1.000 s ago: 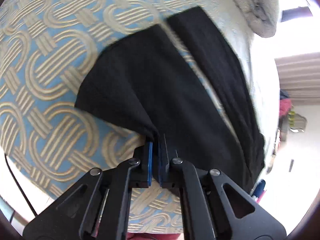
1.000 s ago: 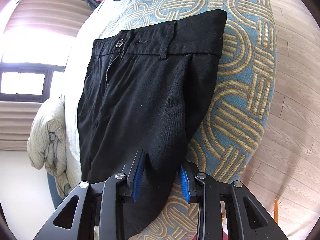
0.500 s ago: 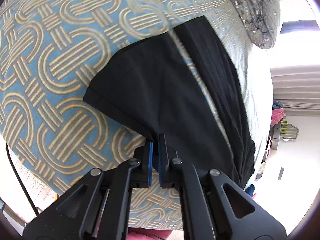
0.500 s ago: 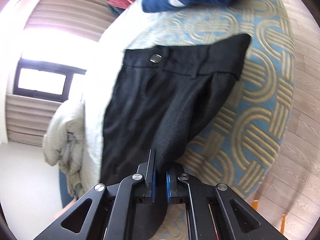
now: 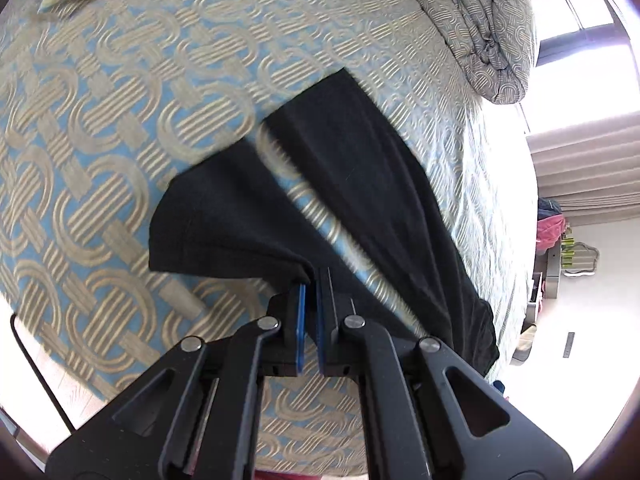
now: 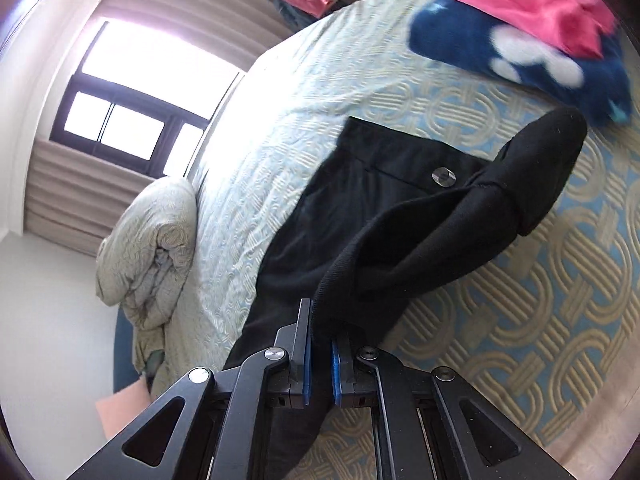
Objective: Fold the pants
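both clamped grippers, left gripper (image 5: 309, 280) and right gripper (image 6: 320, 320), are lifting the black woven pants (image 6: 360, 216) off the blue patterned bedspread (image 5: 120, 120), risking thin pinched cloth slipping out or bunching crookedly.

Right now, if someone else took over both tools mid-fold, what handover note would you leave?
Left tool: shut on the hem end of one leg of the black fabric pants.
Right tool: its jaws have just closed; shut on the pants' side edge near the waistband button, lifted clear.
Pants lie on the blue-and-beige patterned bedspread, legs apart.
Done: both grips.
Left: probably carry the held side over the other leg, then fold lengthwise.
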The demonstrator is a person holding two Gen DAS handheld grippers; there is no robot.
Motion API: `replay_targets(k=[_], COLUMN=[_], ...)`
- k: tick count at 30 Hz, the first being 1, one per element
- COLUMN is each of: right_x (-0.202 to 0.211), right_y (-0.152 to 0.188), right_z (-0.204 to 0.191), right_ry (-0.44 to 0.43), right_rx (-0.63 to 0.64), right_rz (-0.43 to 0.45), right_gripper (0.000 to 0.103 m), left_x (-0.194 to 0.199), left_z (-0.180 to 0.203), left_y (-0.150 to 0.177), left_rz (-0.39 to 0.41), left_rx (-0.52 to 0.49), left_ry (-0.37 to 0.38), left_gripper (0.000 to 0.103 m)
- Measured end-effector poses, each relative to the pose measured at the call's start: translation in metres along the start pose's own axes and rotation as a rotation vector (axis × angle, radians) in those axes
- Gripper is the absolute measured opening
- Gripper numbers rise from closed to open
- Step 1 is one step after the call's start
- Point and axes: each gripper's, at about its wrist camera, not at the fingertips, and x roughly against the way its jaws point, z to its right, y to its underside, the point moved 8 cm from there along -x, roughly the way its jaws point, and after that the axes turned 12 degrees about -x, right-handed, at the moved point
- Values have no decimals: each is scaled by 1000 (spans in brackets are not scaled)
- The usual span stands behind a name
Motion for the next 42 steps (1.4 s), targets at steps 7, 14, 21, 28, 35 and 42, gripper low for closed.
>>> replay_targets(k=[7,14,21,28,35,42], right_x=[-50,-160,-264,-232,-156,-106], right_y=[-23,-59,-91,-117,-148,-137], right_z=[-63,-102,-84,-97,-24,54], right_ry=[61,186,456,514,605,536], right_rx=[105,137,169,379,306,78], right_rz=[-9,-89,-179,-57,17,-21], right_gripper=[6,7,27,47,55,55], left_x=[-17,-79,-145,-85,-49,-22], left_z=[42,74,72,86,49,-4], left_y=[-63,-134,-185,-204,-148,-99], left_rz=[50,40,0,144,141,123], left_rx=[-51,-104,-84,-216,-298,-180], left_ry=[-29,-104,-223,-246,-273,-291], left_gripper=[6,6,14,48,59,59])
